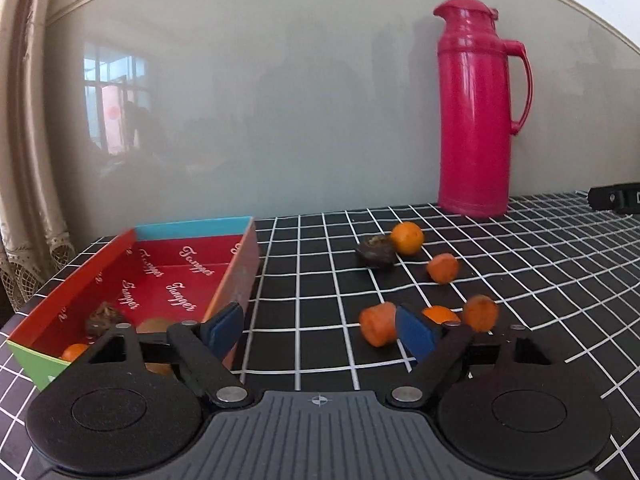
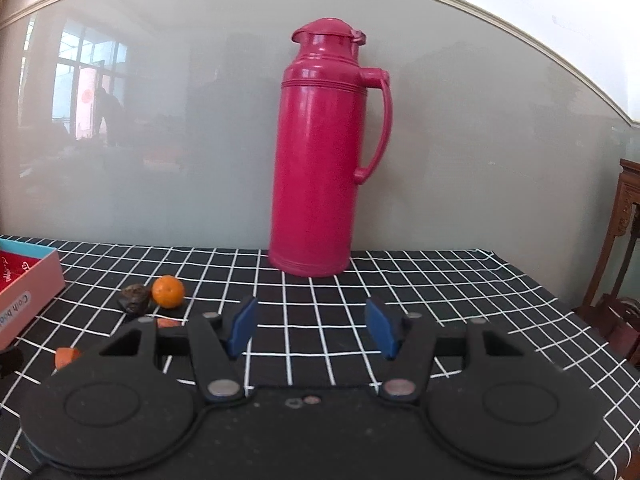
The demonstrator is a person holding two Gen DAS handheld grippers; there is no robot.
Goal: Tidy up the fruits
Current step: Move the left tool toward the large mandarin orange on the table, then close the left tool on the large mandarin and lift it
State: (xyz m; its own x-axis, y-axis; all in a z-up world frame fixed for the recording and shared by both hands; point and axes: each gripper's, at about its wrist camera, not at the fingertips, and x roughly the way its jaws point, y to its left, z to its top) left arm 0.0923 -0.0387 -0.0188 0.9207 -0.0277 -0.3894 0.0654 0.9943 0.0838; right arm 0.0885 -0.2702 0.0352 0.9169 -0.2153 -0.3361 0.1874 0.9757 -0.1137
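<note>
In the left wrist view my left gripper (image 1: 320,330) is open and empty, low over the checked cloth. A red box (image 1: 160,276) lies at its left; a dark fruit (image 1: 105,317) and an orange fruit (image 1: 74,351) lie inside it. On the cloth to the right are a round orange (image 1: 407,237), a dark fruit (image 1: 376,255) and several orange pieces (image 1: 378,325). In the right wrist view my right gripper (image 2: 312,328) is open and empty. The orange (image 2: 168,291) and the dark fruit (image 2: 134,298) lie ahead at its left.
A tall pink thermos (image 1: 476,108) stands at the back by the glossy wall; it also shows in the right wrist view (image 2: 320,152). A black device (image 1: 616,198) sits at the far right. A wooden stand (image 2: 624,248) is beyond the table's right edge.
</note>
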